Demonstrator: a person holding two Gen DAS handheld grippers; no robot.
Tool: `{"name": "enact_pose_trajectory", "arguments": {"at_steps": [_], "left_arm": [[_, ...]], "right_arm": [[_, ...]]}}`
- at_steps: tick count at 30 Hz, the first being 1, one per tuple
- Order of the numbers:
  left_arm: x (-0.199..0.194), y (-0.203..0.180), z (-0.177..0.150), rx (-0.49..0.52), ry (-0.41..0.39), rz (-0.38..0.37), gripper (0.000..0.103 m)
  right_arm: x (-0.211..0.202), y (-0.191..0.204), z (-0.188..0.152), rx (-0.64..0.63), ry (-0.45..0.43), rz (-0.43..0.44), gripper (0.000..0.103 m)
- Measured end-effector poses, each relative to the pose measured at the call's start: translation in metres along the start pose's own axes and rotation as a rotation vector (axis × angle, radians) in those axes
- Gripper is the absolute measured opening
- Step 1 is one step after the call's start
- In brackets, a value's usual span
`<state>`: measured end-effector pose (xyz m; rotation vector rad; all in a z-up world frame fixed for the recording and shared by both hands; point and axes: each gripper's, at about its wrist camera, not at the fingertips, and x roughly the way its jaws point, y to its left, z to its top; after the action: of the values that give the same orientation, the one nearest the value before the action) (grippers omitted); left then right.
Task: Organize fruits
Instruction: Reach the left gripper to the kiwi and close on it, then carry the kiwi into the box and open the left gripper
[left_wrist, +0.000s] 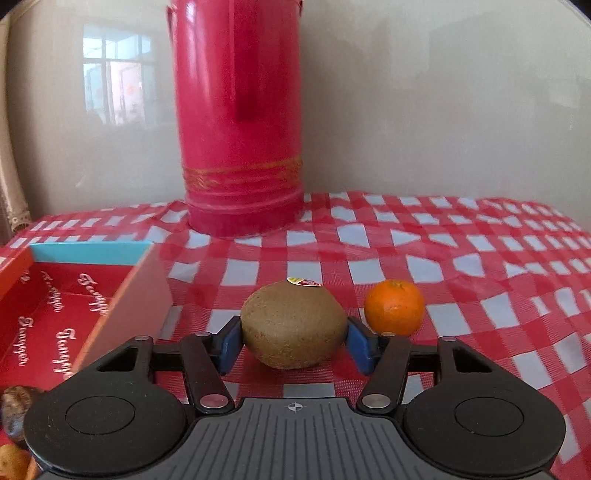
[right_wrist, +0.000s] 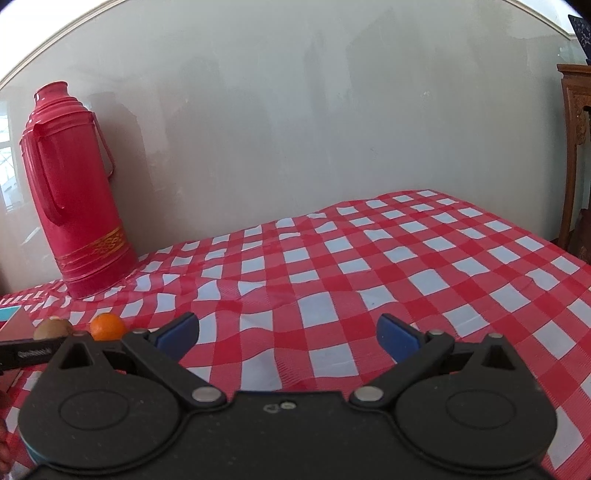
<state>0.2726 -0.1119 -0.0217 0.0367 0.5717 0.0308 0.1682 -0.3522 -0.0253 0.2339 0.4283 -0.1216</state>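
Brown kiwi (left_wrist: 293, 325) sits pinched in the left gripper (left_wrist: 293, 341); orange (left_wrist: 394, 307) just right; right gripper (right_wrist: 288, 332) spread.

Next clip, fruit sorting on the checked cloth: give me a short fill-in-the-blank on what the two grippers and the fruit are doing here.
1. The left gripper has its blue pads on either side of the ____.
2. The orange sits on the tablecloth to the ____ of the kiwi in the left wrist view.
3. The right gripper is ____, with nothing between its fingers.
4. Against the wall behind the fruit stands a red ____.

Missing words: kiwi; right; open; thermos
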Motion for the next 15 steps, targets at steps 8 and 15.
{"name": "enact_pose_trajectory", "arguments": {"at_steps": [8,15], "left_arm": [[-0.059,0.016,-0.007,0.035,-0.068,0.012,0.059],[-0.102,0.063,-0.015,0.007,-0.108,0.079,0.059]], "right_arm": [[-0.004,0.008,0.000,0.042,0.019,0.052,0.097],[-0.011,0.032,-0.008,0.013,0.029,0.097,0.097]]}}
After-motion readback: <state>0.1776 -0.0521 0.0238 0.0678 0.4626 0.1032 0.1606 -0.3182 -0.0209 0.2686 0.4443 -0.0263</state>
